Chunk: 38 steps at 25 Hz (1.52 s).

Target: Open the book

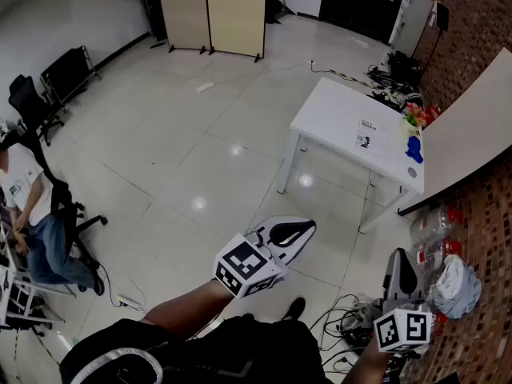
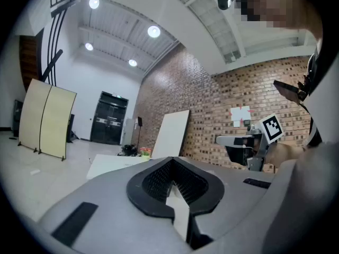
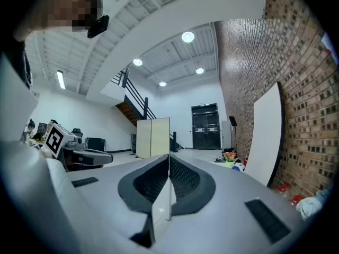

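Two empty grippers, fingers closed: left gripper (image 1: 308,227), right gripper (image 1: 402,256), well apart from table (image 1: 328,114) with book (image 1: 369,134).

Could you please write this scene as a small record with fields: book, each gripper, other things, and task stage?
book: flat on the white table, apparently closed
left gripper: jaws together, nothing between, held in air away from the table
right gripper: jaws together, nothing between, also away from the table
also on table: blue object, flowers
task stage: not begun, book untouched
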### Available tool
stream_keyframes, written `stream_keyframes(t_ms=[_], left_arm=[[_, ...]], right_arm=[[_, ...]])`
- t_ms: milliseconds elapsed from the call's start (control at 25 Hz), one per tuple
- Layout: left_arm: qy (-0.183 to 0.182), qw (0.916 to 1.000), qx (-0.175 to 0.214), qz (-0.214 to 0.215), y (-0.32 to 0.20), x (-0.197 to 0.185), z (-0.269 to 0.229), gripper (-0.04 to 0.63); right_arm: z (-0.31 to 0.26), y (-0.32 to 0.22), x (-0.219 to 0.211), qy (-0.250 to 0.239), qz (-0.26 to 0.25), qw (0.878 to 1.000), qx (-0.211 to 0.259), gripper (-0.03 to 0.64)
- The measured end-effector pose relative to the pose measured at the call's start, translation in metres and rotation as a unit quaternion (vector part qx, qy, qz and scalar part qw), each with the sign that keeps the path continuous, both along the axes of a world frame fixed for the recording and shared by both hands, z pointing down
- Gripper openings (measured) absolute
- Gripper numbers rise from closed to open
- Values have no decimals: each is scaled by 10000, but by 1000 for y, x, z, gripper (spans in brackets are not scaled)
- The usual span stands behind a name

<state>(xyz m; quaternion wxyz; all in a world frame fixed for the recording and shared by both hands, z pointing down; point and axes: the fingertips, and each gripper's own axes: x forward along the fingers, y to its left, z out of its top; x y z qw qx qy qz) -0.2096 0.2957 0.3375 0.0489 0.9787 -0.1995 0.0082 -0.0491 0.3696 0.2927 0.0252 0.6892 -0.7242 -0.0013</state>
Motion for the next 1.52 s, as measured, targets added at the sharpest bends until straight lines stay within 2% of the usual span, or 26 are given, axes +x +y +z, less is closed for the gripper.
stream_keyframes(t_ms=[280,760,960,1240,1520], left_arm=[[-64,9999,37,-156,-58,47,1,-5],[-185,9981,228,-535,-168,155,-14,-5],[-147,9975,83,-688,-209,192,-12,-5],[-352,9970,46,-682,-263,229,-5,-5],[-362,9984,-50,-429,-345,267,10,-5]], right_arm=[[7,-61,51,-79,-127,9999,52,0],[2,-170,181,-123,-435,9989,117,0],[11,-207,224,-201,-514,9985,15,0],[22,-264,254,-374,-582,9976,-92,0],[44,-354,277,-356,-485,9979,-236,0]])
